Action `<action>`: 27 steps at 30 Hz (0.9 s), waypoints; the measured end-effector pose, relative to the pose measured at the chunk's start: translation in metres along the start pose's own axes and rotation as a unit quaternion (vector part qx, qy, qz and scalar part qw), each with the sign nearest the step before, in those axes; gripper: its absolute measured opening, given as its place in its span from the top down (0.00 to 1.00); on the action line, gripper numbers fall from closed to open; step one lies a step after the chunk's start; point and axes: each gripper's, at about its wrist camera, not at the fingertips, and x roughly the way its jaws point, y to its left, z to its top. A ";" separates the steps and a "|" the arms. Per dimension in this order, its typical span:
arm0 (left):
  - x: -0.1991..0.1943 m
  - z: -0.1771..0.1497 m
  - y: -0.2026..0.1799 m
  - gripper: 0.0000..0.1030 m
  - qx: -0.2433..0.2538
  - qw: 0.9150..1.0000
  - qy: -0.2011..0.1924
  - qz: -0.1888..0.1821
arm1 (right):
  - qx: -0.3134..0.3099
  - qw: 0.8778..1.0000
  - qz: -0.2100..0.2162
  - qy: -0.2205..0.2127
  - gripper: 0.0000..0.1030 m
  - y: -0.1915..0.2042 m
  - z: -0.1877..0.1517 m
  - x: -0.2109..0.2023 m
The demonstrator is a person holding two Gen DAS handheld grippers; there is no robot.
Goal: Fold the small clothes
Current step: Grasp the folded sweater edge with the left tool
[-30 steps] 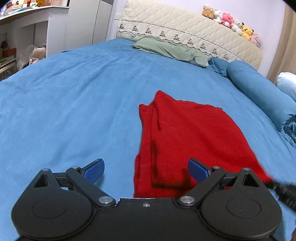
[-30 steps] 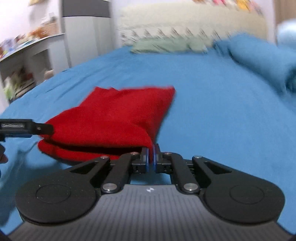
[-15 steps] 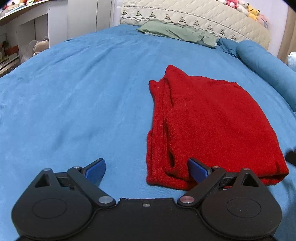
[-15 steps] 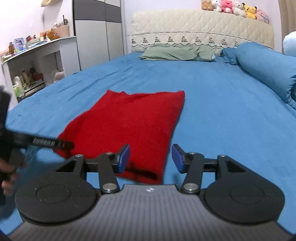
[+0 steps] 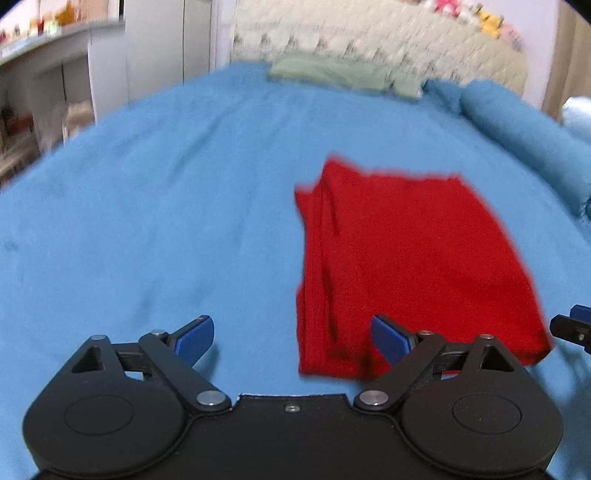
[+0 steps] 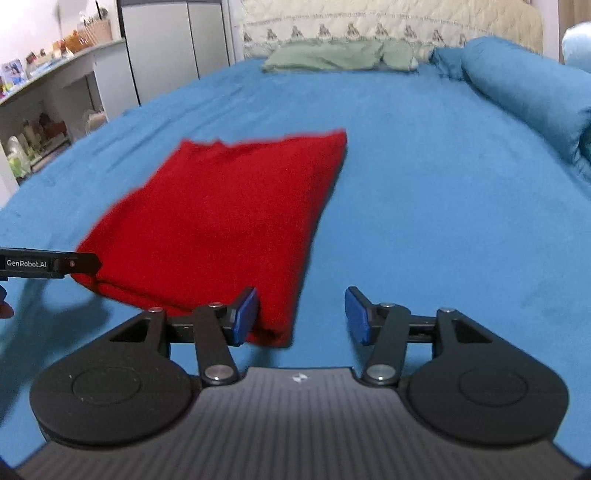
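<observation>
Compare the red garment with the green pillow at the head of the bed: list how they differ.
The red garment lies folded flat near both grippers; the green pillow sits far off against the quilted headboard.
The garment is vivid red; the pillow is a pale, muted green.
The garment's left edge shows stacked folded layers; the pillow reads as one soft, slightly rumpled piece.
Both rest on the blue bedspread, untouched by either gripper.
</observation>
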 end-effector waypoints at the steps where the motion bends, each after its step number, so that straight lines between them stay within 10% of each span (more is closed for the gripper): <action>1: -0.008 0.010 0.000 0.02 0.002 1.000 -0.011 -0.003 | -0.004 1.000 0.004 -0.006 0.17 -0.003 0.011 -0.007; 5: -0.015 0.060 0.006 0.00 -0.006 0.998 -0.008 -0.059 | 0.021 0.999 0.035 -0.011 0.05 -0.017 0.062 -0.017; 12: 0.076 0.114 0.026 0.00 -0.075 0.982 0.133 -0.108 | 0.082 0.993 0.067 0.057 0.00 -0.033 0.120 0.039; 18: 0.138 0.094 0.034 0.16 -0.116 0.964 0.192 -0.141 | 0.118 0.980 0.094 0.133 0.01 -0.039 0.108 0.100; 23: 0.145 0.092 0.024 0.16 -0.103 0.966 0.173 -0.163 | 0.148 0.974 0.118 0.126 0.02 -0.044 0.091 0.117; 27: 0.150 0.093 0.019 0.38 -0.096 0.966 0.171 -0.170 | 0.176 0.966 0.136 0.136 0.20 -0.047 0.080 0.132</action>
